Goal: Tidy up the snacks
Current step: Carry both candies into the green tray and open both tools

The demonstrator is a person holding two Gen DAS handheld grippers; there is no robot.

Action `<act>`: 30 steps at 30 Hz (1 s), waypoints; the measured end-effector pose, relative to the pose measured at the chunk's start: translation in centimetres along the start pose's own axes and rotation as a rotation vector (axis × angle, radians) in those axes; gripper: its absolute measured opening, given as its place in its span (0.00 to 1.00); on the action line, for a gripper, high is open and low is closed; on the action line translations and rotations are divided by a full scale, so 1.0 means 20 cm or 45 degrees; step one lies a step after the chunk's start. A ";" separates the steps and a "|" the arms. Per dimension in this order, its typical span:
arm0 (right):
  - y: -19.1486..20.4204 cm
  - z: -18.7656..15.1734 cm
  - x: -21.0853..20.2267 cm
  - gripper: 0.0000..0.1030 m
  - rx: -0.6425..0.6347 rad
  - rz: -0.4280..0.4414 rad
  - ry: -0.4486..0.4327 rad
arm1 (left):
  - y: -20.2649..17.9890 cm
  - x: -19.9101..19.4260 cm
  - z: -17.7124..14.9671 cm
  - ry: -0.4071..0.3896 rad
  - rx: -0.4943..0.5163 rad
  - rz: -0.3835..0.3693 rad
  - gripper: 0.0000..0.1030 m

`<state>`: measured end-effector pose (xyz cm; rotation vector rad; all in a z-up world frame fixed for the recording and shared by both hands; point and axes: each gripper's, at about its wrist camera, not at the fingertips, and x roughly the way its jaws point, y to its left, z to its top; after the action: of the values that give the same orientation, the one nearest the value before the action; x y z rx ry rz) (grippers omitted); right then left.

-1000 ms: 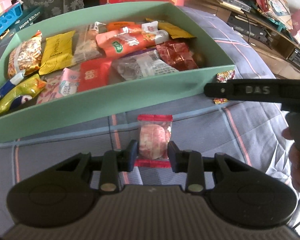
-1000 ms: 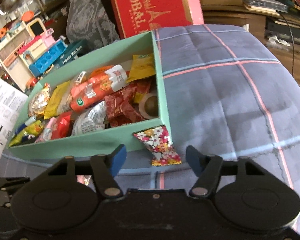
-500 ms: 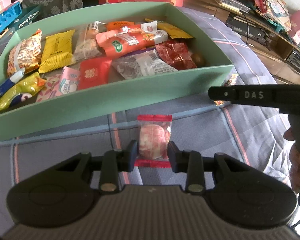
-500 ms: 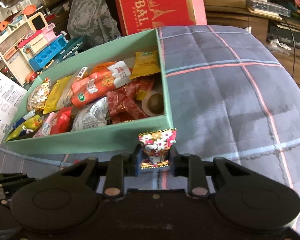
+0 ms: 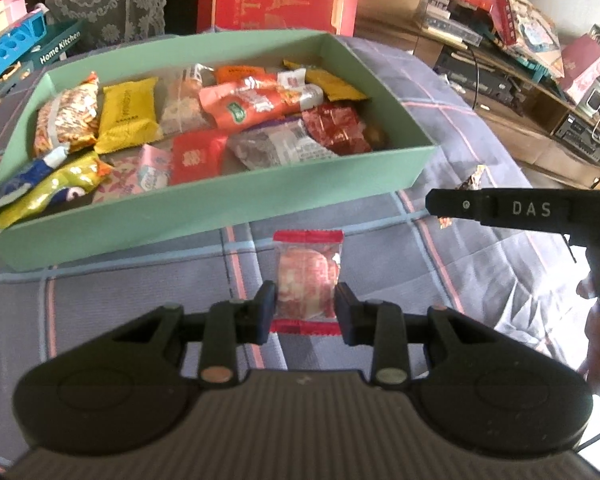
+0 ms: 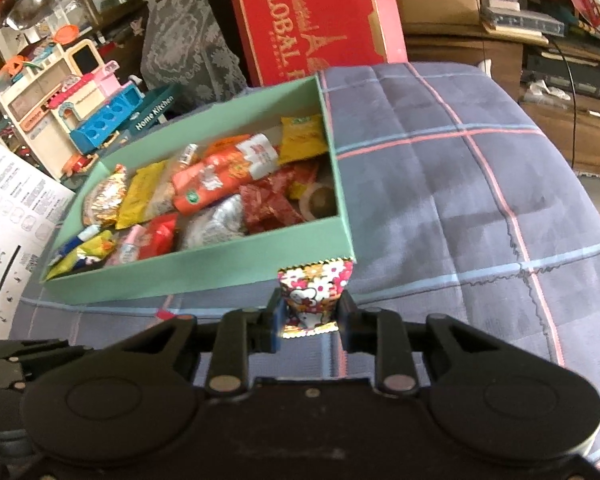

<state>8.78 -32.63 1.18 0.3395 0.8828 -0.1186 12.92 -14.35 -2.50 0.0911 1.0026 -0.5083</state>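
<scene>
With the box (image 5: 204,216) already mostly full, my left gripper (image 5: 305,311) clamps a clear sweet (image 5: 306,280) and my right gripper (image 6: 311,312) a flowered sweet (image 6: 315,296), both just before its near wall, awaiting drop-in.

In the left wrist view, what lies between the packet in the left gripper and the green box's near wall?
Only bare plaid cloth. The left gripper holds the clear red-edged packet short of the green box; nothing else lies between.
</scene>
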 end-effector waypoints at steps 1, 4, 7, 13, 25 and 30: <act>0.01 0.01 -0.02 0.25 -0.005 0.005 -0.008 | 0.01 -0.02 0.00 -0.008 -0.003 -0.002 0.30; 0.05 0.03 -0.07 0.25 -0.017 0.023 -0.028 | 0.03 -0.07 0.01 -0.038 -0.013 -0.002 0.30; 0.09 0.07 -0.09 0.25 -0.031 0.037 -0.046 | 0.05 -0.13 0.05 -0.078 -0.016 0.003 0.31; 0.17 0.19 -0.09 0.25 -0.041 0.070 -0.075 | 0.15 -0.21 0.20 -0.159 -0.032 0.020 0.31; 0.28 0.51 0.09 0.25 -0.050 0.119 -0.091 | 0.40 -0.10 0.60 -0.194 -0.089 0.065 0.30; 0.30 0.63 0.23 0.25 -0.037 0.133 -0.083 | 0.51 0.02 0.75 -0.170 -0.150 0.076 0.31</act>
<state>22.41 -31.20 6.54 0.3524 0.8001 -0.0201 29.44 -10.07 3.74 -0.0178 0.8948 -0.3946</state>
